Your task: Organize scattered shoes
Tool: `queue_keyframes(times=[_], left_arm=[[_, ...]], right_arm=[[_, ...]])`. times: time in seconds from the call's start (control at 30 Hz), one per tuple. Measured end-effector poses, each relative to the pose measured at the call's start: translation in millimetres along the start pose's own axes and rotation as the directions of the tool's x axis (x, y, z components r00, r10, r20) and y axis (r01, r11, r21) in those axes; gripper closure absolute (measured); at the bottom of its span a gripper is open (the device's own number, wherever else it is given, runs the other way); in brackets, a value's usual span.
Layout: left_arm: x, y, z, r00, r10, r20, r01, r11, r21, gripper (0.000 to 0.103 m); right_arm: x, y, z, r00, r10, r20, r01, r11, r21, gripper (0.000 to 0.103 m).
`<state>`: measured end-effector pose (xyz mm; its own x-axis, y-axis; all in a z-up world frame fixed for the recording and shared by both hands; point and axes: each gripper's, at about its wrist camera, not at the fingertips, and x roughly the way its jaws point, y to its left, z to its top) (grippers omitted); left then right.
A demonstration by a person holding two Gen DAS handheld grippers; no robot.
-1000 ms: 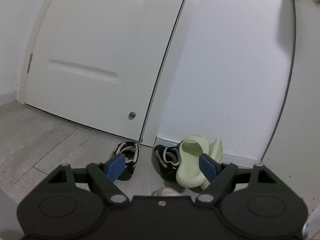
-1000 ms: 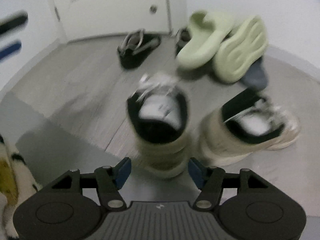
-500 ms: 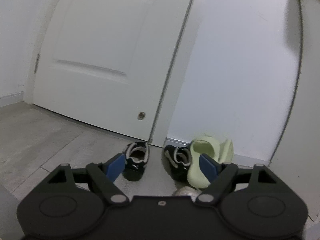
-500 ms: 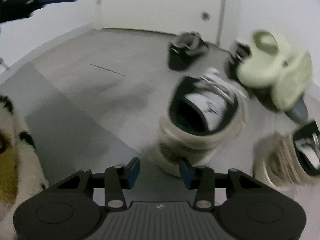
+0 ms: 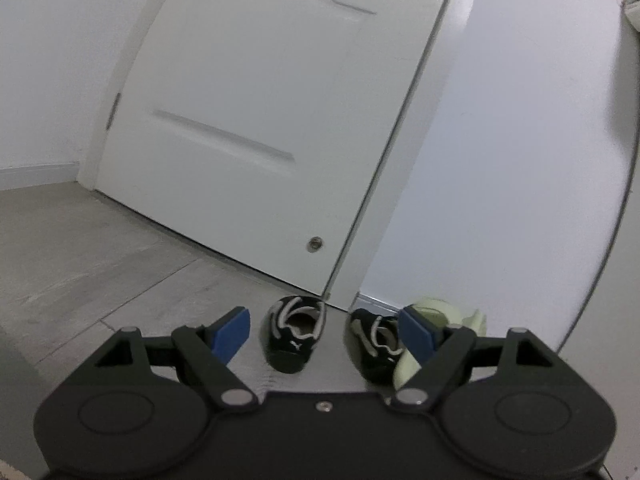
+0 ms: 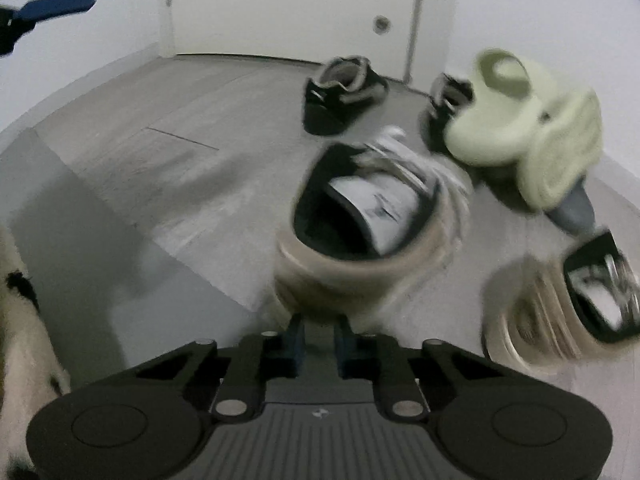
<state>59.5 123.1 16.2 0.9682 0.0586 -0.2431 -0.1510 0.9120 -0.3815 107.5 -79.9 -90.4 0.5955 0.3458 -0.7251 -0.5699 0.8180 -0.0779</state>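
Observation:
A beige sneaker (image 6: 360, 232) stands on the floor just ahead of my right gripper (image 6: 320, 340). Its jaws are closing, and the sneaker's heel sits pinched between the narrow pads. The second beige sneaker (image 6: 560, 308) stands to its right. Further back lie two black shoes (image 6: 344, 92) (image 6: 450, 100) and two pale green slippers (image 6: 496, 120) (image 6: 564, 160). My left gripper (image 5: 324, 320) hangs open and holds nothing, well back from the black shoes (image 5: 294, 336) (image 5: 376, 344) and a green slipper (image 5: 440, 312). One of its blue fingers (image 6: 60, 4) shows in the right wrist view's top left.
A white door (image 5: 260, 120) and white wall close off the far side behind the shoes. A grey mat (image 6: 100, 240) covers the floor at near left. A furry cream and black thing (image 6: 20, 320) lies at the left edge. A grey item (image 6: 572, 208) pokes out under the green slippers.
My right gripper came in behind the beige sneaker and its jaws narrowed from wide apart onto the heel. The left gripper rolled a little and stayed open.

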Motion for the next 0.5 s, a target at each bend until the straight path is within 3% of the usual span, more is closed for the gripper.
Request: queue_keyframes(times=[0.2,0.3,0.33,0.4,0.5], left_arm=[[12,7,-10,0.994,0.105,-0.036,-0.104,0.994,0.042,0.021],[23,10,-18,0.986,0.143,-0.083,-0.138,0.989,0.059,0.021],[30,9,-21,0.983,0.134,-0.124,-0.127,0.990,0.059,0.021],[39,5,-25,0.978,0.119,-0.172,-0.108,0.992,0.071,0.021],[55,-8,-33,0.964,0.113,-0.239,-0.081,0.987,0.140,0.021]], right_arm=[[34,28,28,0.997,0.060,0.057,-0.057,0.997,-0.046,0.088],[28,11,36,0.981,0.163,0.104,-0.167,0.986,0.030,0.081],[20,4,33,0.979,0.165,0.117,-0.170,0.985,0.028,0.071],[6,-11,28,0.976,0.165,0.144,-0.170,0.985,0.022,0.063],[-6,-39,15,0.987,0.087,0.136,-0.090,0.996,0.011,0.063]])
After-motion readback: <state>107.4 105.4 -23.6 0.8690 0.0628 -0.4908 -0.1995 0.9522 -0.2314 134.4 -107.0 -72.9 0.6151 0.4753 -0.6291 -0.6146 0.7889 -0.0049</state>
